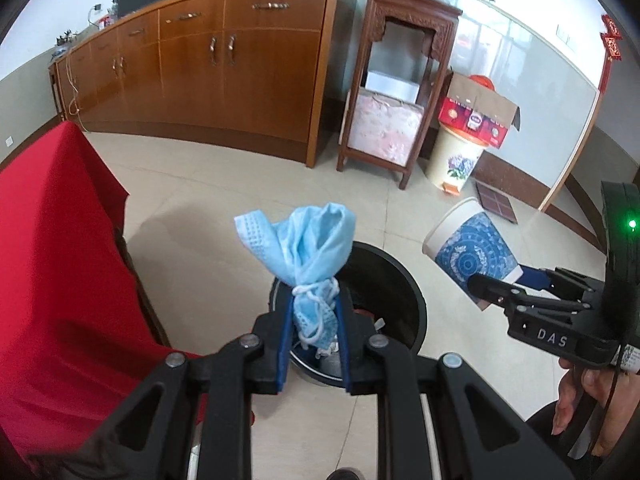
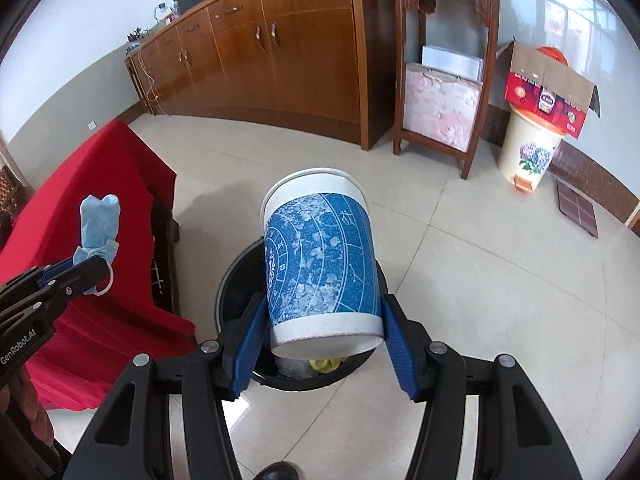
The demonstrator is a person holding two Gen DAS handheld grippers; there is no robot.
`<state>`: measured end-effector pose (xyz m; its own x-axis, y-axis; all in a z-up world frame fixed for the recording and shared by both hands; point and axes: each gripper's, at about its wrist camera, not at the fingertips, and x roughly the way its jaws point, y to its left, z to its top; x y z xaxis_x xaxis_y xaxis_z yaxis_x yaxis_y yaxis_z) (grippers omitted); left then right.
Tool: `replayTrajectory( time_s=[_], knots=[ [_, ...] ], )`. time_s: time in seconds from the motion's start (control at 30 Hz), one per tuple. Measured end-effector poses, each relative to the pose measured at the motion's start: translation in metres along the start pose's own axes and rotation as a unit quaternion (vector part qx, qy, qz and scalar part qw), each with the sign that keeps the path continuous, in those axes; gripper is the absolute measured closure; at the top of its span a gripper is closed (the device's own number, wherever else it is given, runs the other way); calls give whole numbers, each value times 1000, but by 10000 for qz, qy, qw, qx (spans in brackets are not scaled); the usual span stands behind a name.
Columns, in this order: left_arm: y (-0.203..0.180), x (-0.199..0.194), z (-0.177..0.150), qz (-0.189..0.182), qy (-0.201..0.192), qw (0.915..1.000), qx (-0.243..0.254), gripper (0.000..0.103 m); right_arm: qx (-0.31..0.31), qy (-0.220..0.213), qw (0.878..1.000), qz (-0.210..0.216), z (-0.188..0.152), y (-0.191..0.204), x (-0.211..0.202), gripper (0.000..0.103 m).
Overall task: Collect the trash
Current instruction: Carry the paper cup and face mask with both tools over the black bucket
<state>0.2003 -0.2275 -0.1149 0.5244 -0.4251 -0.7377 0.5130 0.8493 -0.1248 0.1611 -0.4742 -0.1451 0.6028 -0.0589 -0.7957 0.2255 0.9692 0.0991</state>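
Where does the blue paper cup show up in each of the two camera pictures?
Left wrist view: the paper cup is at the right, held by the right gripper.
Right wrist view: the cup fills the centre.
Shared landmark: the black bin sits below it in both.

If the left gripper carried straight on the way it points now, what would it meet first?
Probably the black trash bin: the left gripper, jaws shut on the crumpled blue face mask, points down over its open mouth. Nothing shows between them, though depth is unclear.

Pale blue face mask [image 1: 304, 240]; white paper cup [image 2: 320, 264] with blue zodiac pattern; black bin [image 1: 384, 276]; red cloth [image 1: 60, 248].
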Motion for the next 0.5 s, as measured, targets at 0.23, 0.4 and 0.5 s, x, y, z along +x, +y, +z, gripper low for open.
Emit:
replayTrajectory(
  time_s=[0.23,0.4,0.5],
  knots=[
    [-5,36,-3,-192,357,9991,-91,82,-198,348,9992,-20,-3,-1,38,44],
    [-9,68,-7,-278,661,9973,-137,82,-440,587,9973,9,-1,0,67,44],
    [-7,83,-9,-277,808,9962,-170,81,-649,750,9950,81,-2,6,81,44]
  ],
)
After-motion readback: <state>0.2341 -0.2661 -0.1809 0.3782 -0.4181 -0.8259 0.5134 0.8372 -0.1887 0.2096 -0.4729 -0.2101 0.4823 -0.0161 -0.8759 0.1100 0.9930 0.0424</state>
